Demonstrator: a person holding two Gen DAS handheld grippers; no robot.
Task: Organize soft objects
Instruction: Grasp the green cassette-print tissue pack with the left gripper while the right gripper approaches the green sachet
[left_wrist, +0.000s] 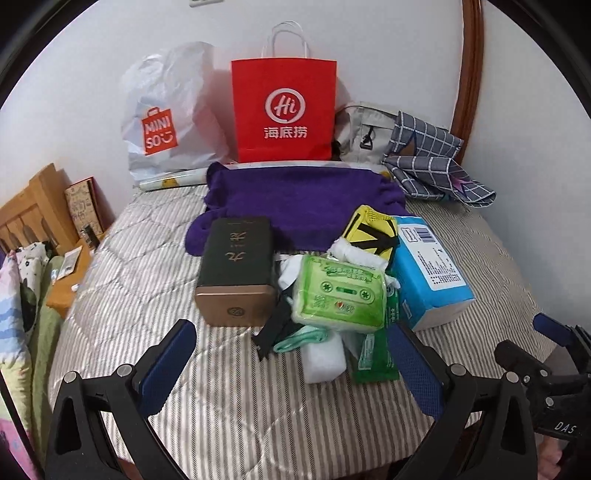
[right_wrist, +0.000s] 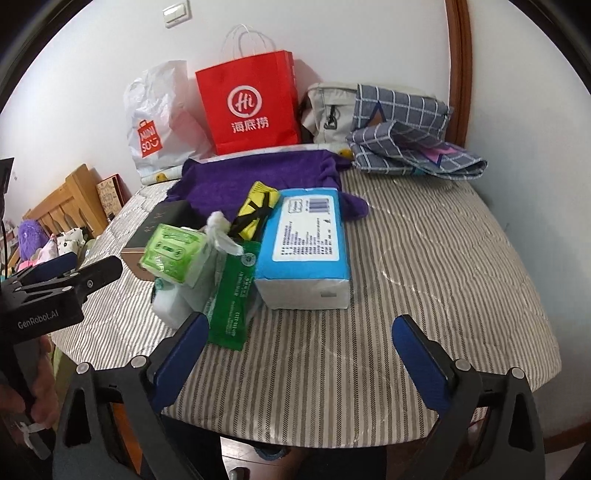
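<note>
A heap of soft things lies mid-table: a purple towel (left_wrist: 295, 206) (right_wrist: 255, 177), a green tissue pack (left_wrist: 341, 295) (right_wrist: 173, 254), a blue tissue pack (left_wrist: 428, 269) (right_wrist: 306, 243), white socks (left_wrist: 323, 358), a yellow and black sock (left_wrist: 373, 230) (right_wrist: 255, 210) and a green sachet (right_wrist: 231, 314). My left gripper (left_wrist: 291, 354) hangs open just in front of the heap, nothing between its fingers. My right gripper (right_wrist: 299, 343) is open too, near the table's front edge before the blue pack.
A dark tin box (left_wrist: 236, 269) stands left of the heap. Along the wall stand a red paper bag (left_wrist: 284, 110) (right_wrist: 251, 103), a white plastic bag (left_wrist: 166, 118), a grey bag (right_wrist: 328, 110) and a checked cloth bag (right_wrist: 406, 133). A striped cloth (right_wrist: 424, 258) covers the table.
</note>
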